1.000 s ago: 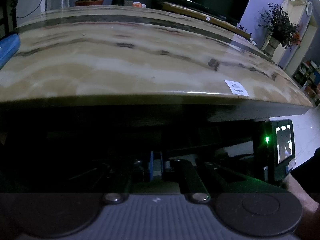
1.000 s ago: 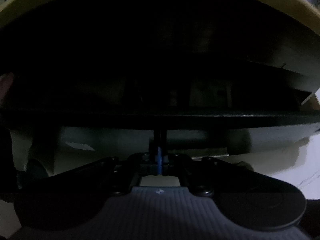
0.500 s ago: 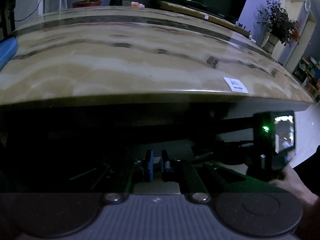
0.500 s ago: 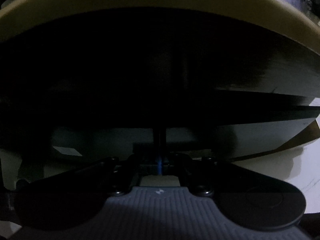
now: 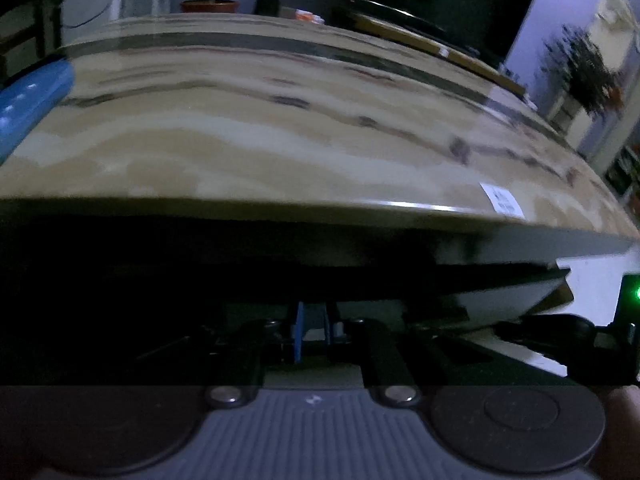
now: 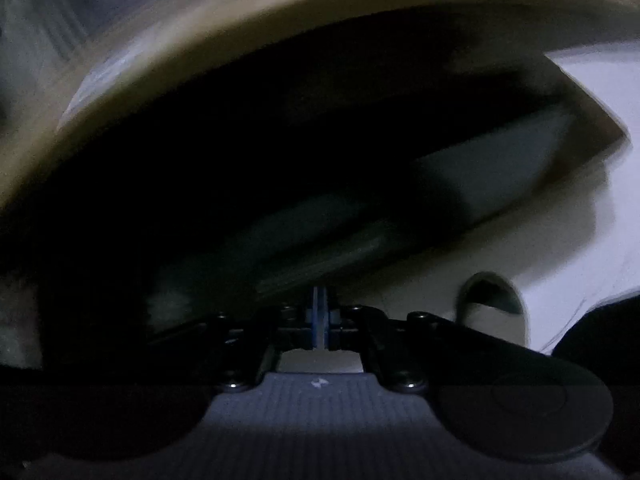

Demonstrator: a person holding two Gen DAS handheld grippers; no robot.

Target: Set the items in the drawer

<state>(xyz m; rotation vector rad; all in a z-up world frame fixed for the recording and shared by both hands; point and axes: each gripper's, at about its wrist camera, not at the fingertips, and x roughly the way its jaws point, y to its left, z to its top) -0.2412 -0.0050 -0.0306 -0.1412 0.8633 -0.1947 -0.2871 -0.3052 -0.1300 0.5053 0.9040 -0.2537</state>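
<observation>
Drawer [image 5: 516,296], under the bench [image 5: 280,140] lip, shows as a pale slanted panel right of the left hand-held gripper [image 5: 314,326], whose fingers stand narrowly apart on nothing. Right hand-held gripper [image 6: 320,320] looks pinched together, empty, low beneath the overhang, probably to work the front. Farther left lies a blue item [image 5: 28,100]; beyond, a potted plant [image 5: 588,76].
</observation>
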